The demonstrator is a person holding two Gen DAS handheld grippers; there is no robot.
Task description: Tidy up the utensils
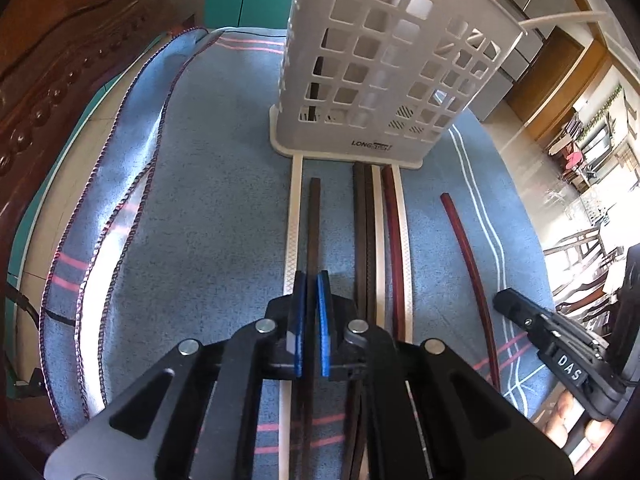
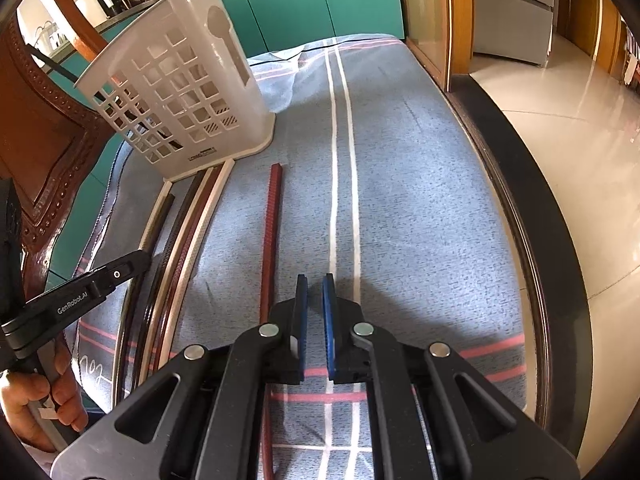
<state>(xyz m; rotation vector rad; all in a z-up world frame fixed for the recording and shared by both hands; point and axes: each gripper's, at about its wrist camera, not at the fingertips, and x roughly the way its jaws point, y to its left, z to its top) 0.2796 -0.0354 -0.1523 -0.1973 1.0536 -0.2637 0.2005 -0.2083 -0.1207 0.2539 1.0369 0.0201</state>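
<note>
Left wrist view: the left gripper [image 1: 311, 300] has its blue pads nearly closed on a dark chopstick [image 1: 313, 216] lying on the blue cloth [image 1: 208, 200], apparently mid-pick. More chopsticks [image 1: 376, 232] lie beside it, ends near the white holder [image 1: 384, 80]. The right gripper [image 2: 315, 304] hangs slightly open and empty beside a red chopstick [image 2: 272, 224]. Next, probably: lift, tip upright, drop into the holder.
</note>
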